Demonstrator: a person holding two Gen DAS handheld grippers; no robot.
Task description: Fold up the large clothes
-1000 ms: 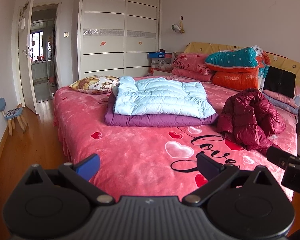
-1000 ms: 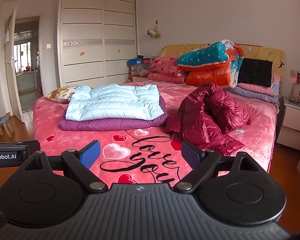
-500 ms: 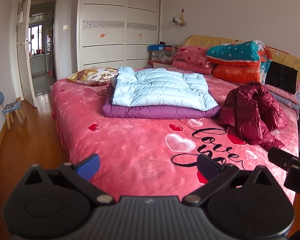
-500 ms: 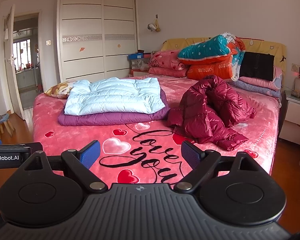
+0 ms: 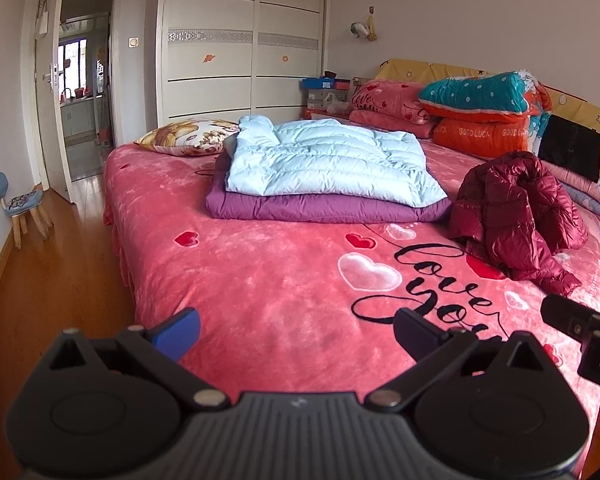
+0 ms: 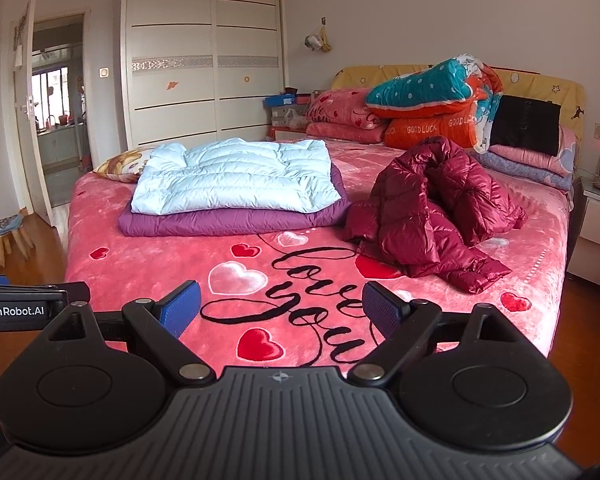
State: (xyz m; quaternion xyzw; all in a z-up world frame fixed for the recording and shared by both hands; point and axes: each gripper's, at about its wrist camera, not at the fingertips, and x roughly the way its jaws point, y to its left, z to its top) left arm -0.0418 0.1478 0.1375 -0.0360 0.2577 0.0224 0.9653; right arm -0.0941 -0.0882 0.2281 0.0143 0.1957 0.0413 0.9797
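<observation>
A crumpled dark red puffer jacket (image 6: 432, 208) lies on the right of the pink bed (image 6: 180, 256); it also shows in the left wrist view (image 5: 516, 212). A light blue puffer jacket (image 6: 236, 176) lies folded on a folded purple one (image 6: 236, 220) at the bed's middle left; the stack also shows in the left wrist view (image 5: 328, 168). My left gripper (image 5: 296, 334) and right gripper (image 6: 280, 310) are open and empty over the bed's near edge, well short of the red jacket.
Folded quilts and pillows (image 6: 428, 104) are stacked at the headboard. A patterned pillow (image 5: 188, 136) lies at the far left corner. A small stool (image 5: 24, 204) stands on the wood floor by the open door. A white nightstand (image 6: 596, 216) stands right of the bed.
Both grippers have moved forward toward the bed, so the bed and jackets look nearer. Both stay open and empty.
</observation>
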